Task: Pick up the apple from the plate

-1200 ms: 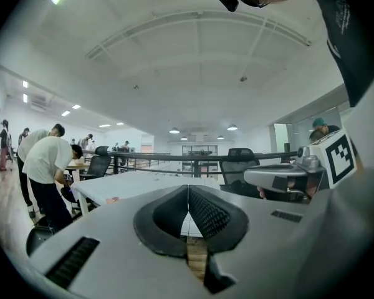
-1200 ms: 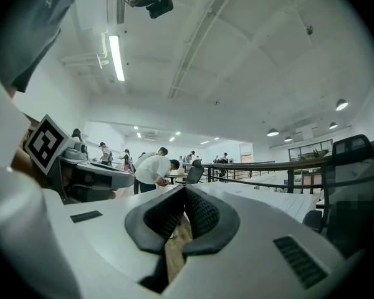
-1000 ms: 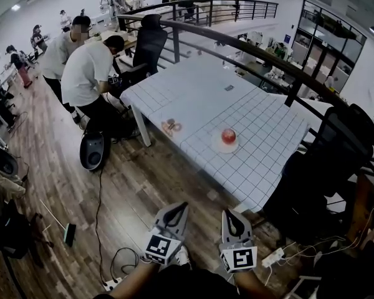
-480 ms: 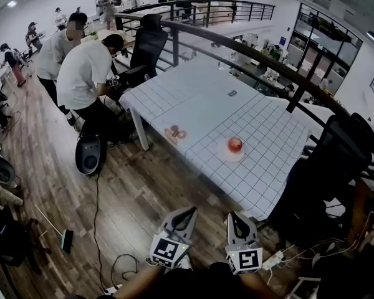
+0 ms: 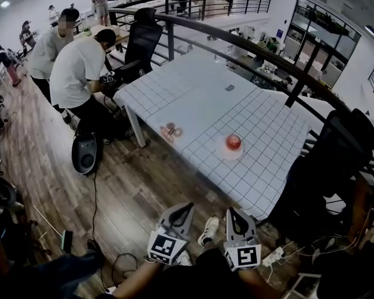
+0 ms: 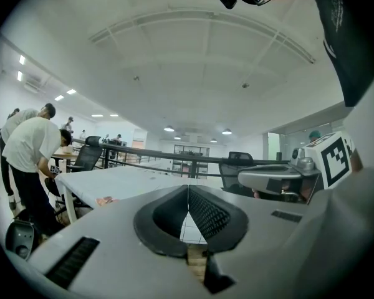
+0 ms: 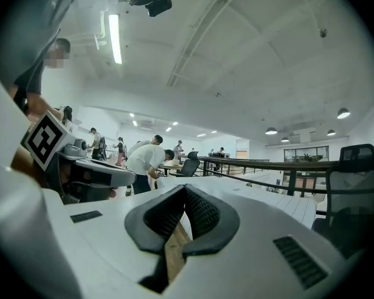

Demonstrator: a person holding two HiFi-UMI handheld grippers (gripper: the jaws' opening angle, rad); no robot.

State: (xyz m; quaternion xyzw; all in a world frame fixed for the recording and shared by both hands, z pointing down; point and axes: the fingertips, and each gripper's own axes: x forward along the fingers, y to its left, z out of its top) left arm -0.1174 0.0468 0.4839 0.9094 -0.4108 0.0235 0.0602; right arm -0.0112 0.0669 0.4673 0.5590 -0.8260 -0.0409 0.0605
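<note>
A red apple (image 5: 234, 142) rests on a small white plate (image 5: 227, 151) near the near right part of the white gridded table (image 5: 199, 104). Both grippers hang low over the wooden floor, well short of the table. My left gripper (image 5: 187, 206) is shut with nothing in it; its tips (image 6: 188, 187) meet in the left gripper view. My right gripper (image 5: 229, 210) is also shut and empty, with its tips (image 7: 186, 188) touching in the right gripper view. The apple is hidden in both gripper views.
A pinkish object (image 5: 171, 131) lies on the table left of the plate. Two people (image 5: 75, 67) bend over beside the table's left end, near a black office chair (image 5: 140, 42). Another black chair (image 5: 336, 161) stands at the right. A curved railing (image 5: 268, 55) runs behind the table. Cables (image 5: 112, 260) lie on the floor.
Both grippers have shifted forward toward the table, staying shut. The view has moved a little, so the table and apple sit slightly nearer.
</note>
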